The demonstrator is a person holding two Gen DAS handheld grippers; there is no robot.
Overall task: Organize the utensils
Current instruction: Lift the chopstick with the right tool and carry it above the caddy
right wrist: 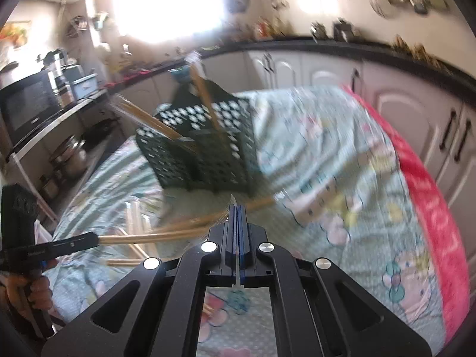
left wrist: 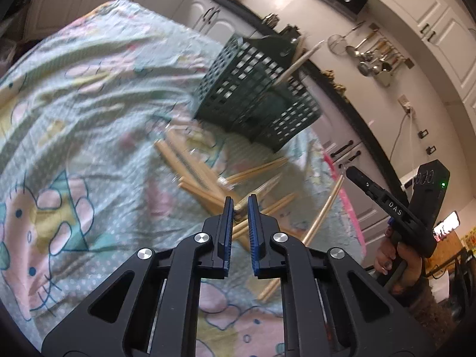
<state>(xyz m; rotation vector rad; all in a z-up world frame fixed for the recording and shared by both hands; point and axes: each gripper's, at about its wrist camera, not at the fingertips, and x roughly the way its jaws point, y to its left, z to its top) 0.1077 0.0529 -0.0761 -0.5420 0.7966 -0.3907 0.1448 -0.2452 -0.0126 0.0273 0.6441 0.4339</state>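
Observation:
A dark green slotted basket [left wrist: 253, 95] stands on the patterned cloth, with chopsticks sticking out of it [right wrist: 205, 95]. Several wooden chopsticks [left wrist: 205, 178] lie scattered on the cloth in front of it. My left gripper [left wrist: 240, 205] is nearly closed around the end of a wooden chopstick; from the right wrist view that chopstick [right wrist: 142, 238] sticks out of its fingers. My right gripper [right wrist: 237, 208] is shut, with a thin clear wrapper tip [right wrist: 233, 199] showing between its pads. It also shows in the left wrist view [left wrist: 357, 175], at the right.
The cloth [left wrist: 89, 119] covers a table with a pink edge [right wrist: 431, 202]. Kitchen cabinets and a black counter [right wrist: 327, 44] run behind. Hanging ladles [left wrist: 372, 56] are on the wall. A microwave [right wrist: 26, 107] stands at the left.

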